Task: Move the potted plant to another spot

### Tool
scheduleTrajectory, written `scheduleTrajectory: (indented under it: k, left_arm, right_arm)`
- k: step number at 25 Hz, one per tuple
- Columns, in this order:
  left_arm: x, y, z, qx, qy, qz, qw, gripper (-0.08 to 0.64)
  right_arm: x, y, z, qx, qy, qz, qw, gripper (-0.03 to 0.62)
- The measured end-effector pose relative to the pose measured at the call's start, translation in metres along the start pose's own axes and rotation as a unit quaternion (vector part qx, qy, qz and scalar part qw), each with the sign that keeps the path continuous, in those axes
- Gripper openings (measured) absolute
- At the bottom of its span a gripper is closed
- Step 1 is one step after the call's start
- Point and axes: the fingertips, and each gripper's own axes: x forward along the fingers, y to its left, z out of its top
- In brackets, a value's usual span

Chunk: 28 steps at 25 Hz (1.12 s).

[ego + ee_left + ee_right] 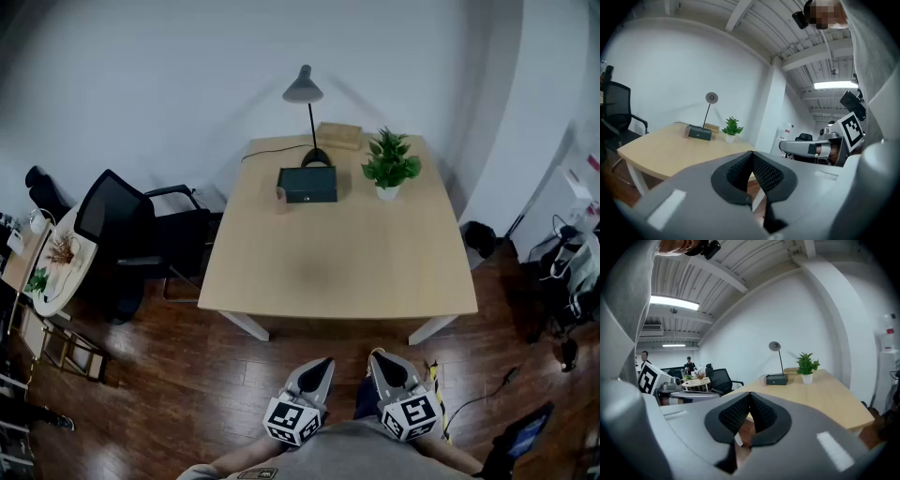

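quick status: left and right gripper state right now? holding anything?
Left gripper: closed, holding nothing.
Right gripper: closed, holding nothing.

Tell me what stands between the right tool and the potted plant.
Nothing visible does: only bare table lies between the right tool and the potted plant near the far right corner. The dark box and lamp stand left of it, off that line.

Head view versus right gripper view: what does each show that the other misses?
Head view only: a blue-screened device at the lower right. Right gripper view only: a lit ceiling strip light and two distant people. Both: the light wooden table carrying the green potted plant in its white pot, the grey desk lamp and the dark green box.
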Motion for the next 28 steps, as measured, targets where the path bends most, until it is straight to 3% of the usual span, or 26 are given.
scheduleTrajectory:
  k: [5, 12, 19, 23, 28]
  left_arm:
    - [0.079, 0.005, 0.024, -0.01, 0.0, 0.005, 0.9999, -0.006]
    - [0.192, 0.047, 0.082, -0.008, -0.033, 0.054, 0.9979, -0.006]
    - [0.235, 0.09, 0.098, -0.009, -0.038, 0.105, 0.9937, -0.006]
    - [0.249, 0.106, 0.111, 0.002, -0.028, 0.092, 0.9954, -0.006]
    - [0.282, 0.12, 0.117, -0.011, -0.015, 0.046, 0.9988, -0.006]
  right_arm:
    - [0.029, -0.067, 0.022, 0.004, 0.005, 0.002, 1.0, 0.002]
    - [0.106, -0.157, 0.074, -0.029, -0.002, 0.057, 0.998, 0.002]
    - [0.162, -0.201, 0.087, -0.037, -0.003, 0.084, 0.996, 0.002]
    - [0.184, -0.208, 0.095, -0.036, 0.001, 0.081, 0.996, 0.002]
    - [0.204, -0.229, 0.107, -0.023, 0.003, 0.031, 0.999, 0.003]
